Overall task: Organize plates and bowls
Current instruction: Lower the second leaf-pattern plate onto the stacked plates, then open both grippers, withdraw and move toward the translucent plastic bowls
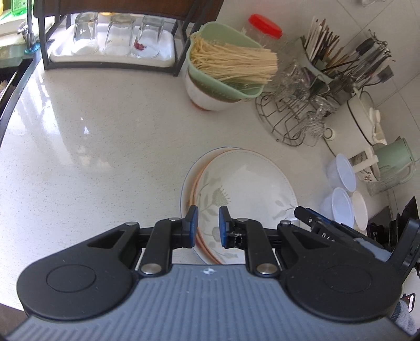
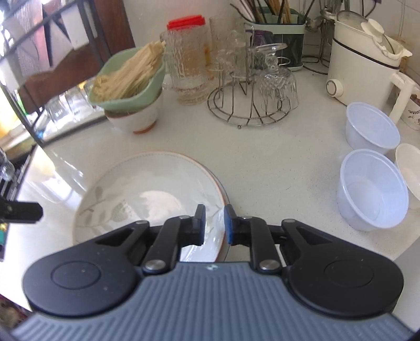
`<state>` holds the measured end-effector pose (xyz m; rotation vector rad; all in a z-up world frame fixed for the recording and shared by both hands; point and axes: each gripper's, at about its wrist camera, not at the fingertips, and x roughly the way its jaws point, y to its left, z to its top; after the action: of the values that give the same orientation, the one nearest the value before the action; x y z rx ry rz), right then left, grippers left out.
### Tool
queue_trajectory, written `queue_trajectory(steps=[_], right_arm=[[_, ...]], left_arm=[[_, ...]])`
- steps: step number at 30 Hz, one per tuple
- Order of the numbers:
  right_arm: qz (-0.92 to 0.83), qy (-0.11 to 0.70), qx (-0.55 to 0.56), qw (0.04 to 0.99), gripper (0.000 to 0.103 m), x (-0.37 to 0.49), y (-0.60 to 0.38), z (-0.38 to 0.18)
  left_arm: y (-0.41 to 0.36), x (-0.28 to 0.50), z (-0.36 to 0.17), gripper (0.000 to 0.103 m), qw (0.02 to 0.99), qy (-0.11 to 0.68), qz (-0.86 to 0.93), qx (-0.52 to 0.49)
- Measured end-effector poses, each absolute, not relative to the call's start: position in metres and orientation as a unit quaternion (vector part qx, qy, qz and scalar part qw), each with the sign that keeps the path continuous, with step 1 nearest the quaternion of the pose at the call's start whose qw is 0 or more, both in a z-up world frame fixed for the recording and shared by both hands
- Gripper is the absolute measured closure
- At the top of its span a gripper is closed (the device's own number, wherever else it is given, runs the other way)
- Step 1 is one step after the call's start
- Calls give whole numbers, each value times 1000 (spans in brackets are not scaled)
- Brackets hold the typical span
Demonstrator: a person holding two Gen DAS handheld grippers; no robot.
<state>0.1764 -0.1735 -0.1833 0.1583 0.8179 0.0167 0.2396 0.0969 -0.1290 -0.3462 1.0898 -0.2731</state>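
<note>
A stack of floral plates (image 1: 244,183) lies on the white counter (image 1: 105,147); it also shows in the right wrist view (image 2: 147,191). My left gripper (image 1: 208,223) is open and empty, hovering over the stack's near left rim. My right gripper (image 2: 214,223) is open and empty over the stack's right rim; its tip shows in the left wrist view (image 1: 315,220). Several white plastic bowls (image 2: 372,188) stand to the right, also in the left wrist view (image 1: 341,188). A green bowl of dry noodles (image 2: 126,81) sits on a white bowl (image 2: 136,118) behind.
A wire glass rack (image 2: 249,105) with glasses, a red-lidded jar (image 2: 186,23), a utensil holder (image 2: 275,34) and a white cooker (image 2: 362,57) line the back. A black shelf with upturned glasses (image 1: 113,34) stands at back left. The counter edge (image 1: 10,105) runs along the left.
</note>
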Motion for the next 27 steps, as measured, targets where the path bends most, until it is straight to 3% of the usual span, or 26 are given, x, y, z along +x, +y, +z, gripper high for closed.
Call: queue_trajectory(steps=[12,27], right_arm=[[49,327,104,938,85,134,-167,-115],[42,298,101,948,85,83,-158,-85]], left_arm=[[112,220,-75,85,872,457,-133,-112],[98,175,-50,85,880,433,-176,-87]])
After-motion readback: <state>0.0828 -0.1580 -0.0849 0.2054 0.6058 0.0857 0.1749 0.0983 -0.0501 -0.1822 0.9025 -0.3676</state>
